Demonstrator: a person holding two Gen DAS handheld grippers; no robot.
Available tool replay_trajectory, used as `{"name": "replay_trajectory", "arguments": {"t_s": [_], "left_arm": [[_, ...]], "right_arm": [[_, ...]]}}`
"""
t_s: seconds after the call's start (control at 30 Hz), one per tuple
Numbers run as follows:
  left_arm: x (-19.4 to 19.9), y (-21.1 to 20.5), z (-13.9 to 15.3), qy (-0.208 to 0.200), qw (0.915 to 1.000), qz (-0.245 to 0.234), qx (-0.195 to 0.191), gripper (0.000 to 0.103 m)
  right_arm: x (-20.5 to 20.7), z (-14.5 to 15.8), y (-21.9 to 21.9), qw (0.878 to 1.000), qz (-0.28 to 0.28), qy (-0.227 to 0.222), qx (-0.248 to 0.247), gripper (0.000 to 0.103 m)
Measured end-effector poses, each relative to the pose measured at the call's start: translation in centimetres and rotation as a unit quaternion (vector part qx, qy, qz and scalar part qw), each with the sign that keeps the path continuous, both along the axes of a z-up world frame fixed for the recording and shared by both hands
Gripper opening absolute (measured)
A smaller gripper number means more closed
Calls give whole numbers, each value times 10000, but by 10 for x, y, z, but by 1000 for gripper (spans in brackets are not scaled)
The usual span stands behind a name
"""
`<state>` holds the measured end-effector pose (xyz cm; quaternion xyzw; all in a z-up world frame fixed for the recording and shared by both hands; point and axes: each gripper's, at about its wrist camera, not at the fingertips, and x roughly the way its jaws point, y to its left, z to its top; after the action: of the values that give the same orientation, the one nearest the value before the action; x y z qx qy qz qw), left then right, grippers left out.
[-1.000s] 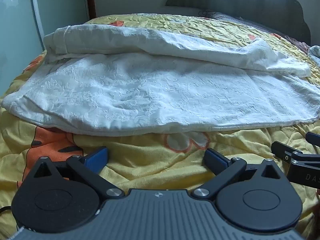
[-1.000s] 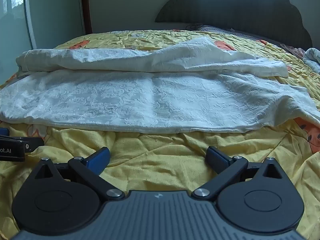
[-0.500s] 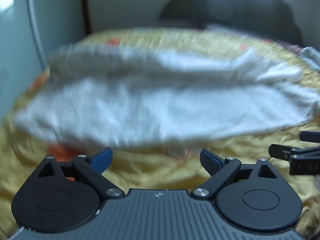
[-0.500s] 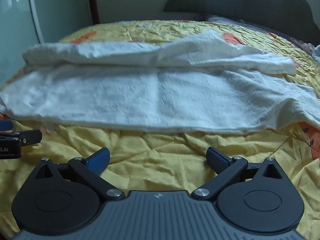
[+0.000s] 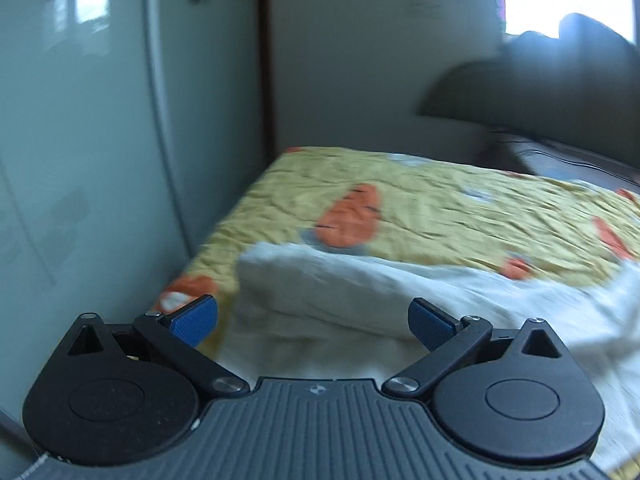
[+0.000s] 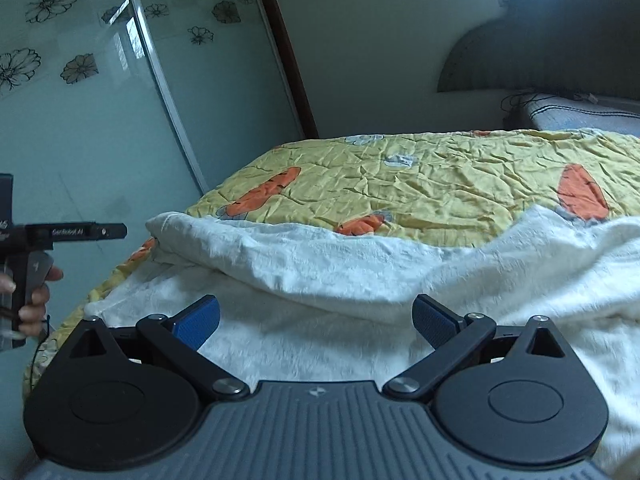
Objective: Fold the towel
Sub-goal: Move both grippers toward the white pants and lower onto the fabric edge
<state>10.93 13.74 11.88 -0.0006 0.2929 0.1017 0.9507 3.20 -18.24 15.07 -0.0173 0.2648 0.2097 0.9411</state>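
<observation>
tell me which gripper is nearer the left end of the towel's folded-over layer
Left. The left gripper hangs open right at that end of the towel; the right gripper, also open, hangs above the towel's middle.

towel on bed, headboard behind

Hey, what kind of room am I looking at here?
Most likely a bedroom: a bed with a yellow patterned bedspread, a dark padded headboard against the wall, and a sliding glass wardrobe door with flower decals.
</observation>
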Motion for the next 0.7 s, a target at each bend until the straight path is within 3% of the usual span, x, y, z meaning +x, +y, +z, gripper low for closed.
{"name": "replay_trajectory", "arguments": {"t_s": [0.23,0.3,0.5,0.7], "left_arm": [[57,57,-10,206,9985,263,-435,103],[74,71,-13,308,9966,164,-752,103],[137,109,-36,800,9799,-32,-1828,102],[184,112,-61,1627,9636,-370,-2090,102]], "right_arm": [[29,-7,22,9981,293,-39,-547,103],[37,-9,28,9973,370,-10,-640,103],[52,-12,40,9956,533,7,-774,103],[63,-19,43,9942,594,179,-880,103]]}}
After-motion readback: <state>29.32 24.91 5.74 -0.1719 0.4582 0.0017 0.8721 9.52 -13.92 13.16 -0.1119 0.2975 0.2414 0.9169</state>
